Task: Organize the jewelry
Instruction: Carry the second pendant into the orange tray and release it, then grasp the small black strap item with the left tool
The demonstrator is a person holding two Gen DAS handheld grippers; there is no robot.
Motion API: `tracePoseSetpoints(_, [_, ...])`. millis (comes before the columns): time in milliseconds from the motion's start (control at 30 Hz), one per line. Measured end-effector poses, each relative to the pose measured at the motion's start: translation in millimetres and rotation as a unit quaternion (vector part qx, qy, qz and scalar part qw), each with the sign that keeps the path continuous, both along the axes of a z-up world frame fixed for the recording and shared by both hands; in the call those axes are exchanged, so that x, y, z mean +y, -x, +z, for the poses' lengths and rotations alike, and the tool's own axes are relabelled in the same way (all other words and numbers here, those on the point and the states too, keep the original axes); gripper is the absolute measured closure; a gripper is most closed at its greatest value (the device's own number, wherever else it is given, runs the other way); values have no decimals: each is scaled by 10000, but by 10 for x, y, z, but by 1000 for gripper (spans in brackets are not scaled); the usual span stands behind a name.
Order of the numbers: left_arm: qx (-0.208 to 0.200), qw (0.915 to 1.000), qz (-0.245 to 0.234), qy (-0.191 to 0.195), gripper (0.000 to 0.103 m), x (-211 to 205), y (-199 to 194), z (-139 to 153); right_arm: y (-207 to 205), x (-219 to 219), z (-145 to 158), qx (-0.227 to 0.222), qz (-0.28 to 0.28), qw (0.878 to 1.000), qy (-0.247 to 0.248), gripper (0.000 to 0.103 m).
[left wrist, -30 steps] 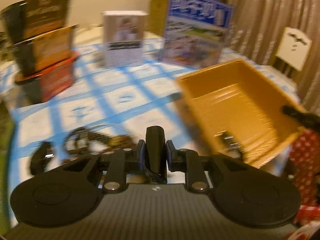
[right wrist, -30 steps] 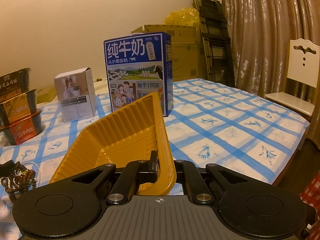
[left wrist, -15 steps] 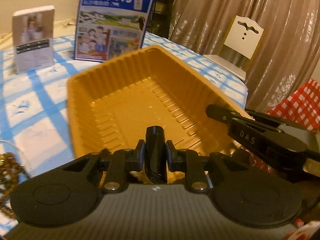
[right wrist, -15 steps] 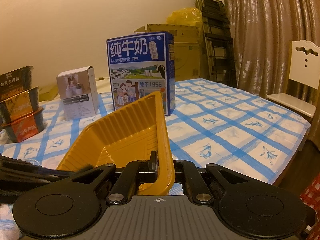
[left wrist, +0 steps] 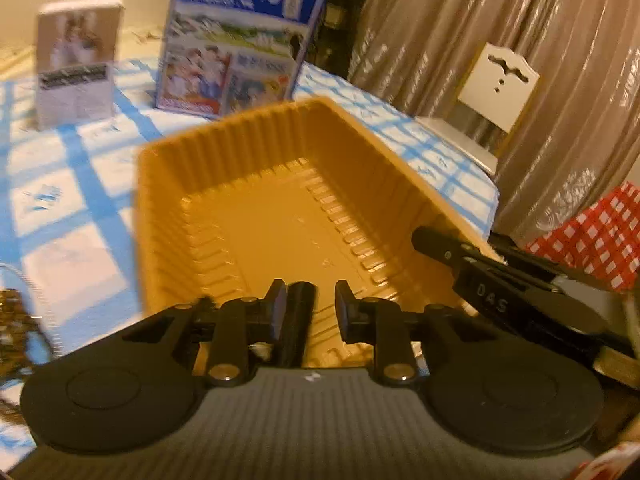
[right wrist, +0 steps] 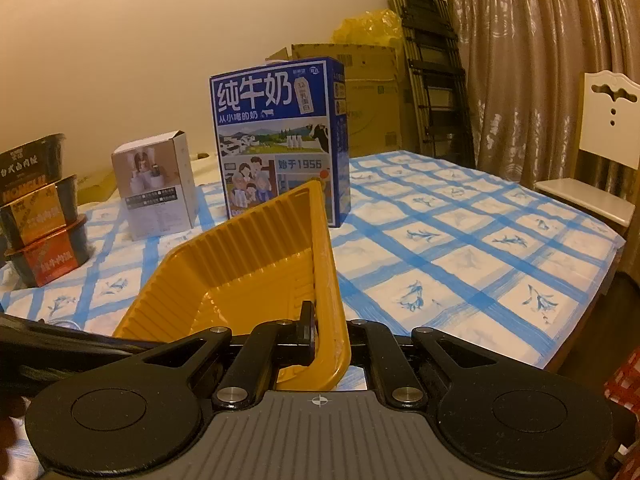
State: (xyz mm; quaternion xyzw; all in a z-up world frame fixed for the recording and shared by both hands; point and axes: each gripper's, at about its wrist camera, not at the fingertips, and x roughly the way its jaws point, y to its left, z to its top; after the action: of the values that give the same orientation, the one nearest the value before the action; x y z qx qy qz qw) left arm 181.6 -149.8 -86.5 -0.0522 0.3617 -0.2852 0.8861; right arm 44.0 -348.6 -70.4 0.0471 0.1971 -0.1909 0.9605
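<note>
Left claw (left wrist: 308, 312) was seen low in the frame over a yellow tray (left wrist: 260, 216), its jaws opening; a black cylinder (left wrist: 298, 320) was observed between them, against the left pad only. Right claw (right wrist: 320, 332) was found clenched on the tray's rim (right wrist: 326, 280), holding it tilted above a blue-checked tablecloth (right wrist: 460, 248). Beaded jewelry (left wrist: 16, 328) was noted at the left edge.

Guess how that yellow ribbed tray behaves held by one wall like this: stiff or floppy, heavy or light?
Probably light: the right gripper, shut on one thin wall, keeps the yellow tray tilted off the tablecloth. Likely somewhat flexible, thin moulded plastic, though the ribbed walls should stiffen it. Its glossy floor suggests whatever lands inside may slide toward the low end.
</note>
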Motion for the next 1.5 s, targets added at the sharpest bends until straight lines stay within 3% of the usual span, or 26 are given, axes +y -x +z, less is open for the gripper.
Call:
tracePoseSetpoints(133, [-181, 9990, 413, -68, 73, 471, 178, 150, 3, 63, 12, 73, -3, 9999, 154, 97])
tracePoseSetpoints(267, [-226, 9930, 1025, -543, 72, 1074, 352, 113, -1, 78, 10, 132, -90, 9998, 131, 98])
tracePoseSetpoints(467, [-6, 9715, 2019, -1243, 72, 1949, 481, -62, -26, 142, 48, 194, -155, 9995, 213, 98])
tracePoseSetpoints(600, [-18, 9588, 2427, -1476, 72, 2310, 488, -77, -57, 170, 70, 230, -198, 9992, 246, 98])
tracePoseSetpoints(700, [-85, 9528, 2571, -1613, 72, 2414, 450, -73, -70, 175, 75, 249, -193, 9991, 288, 98])
tracePoseSetpoints(1100, [10, 9446, 2762, -1770, 68, 2460, 230, -226, -86, 149, 32, 413, -231, 9984, 297, 98])
tracePoseSetpoints(1500, [110, 9306, 2985, -2113, 62, 2495, -68, -421, -90, 77, -19, 407, -177, 9989, 154, 98])
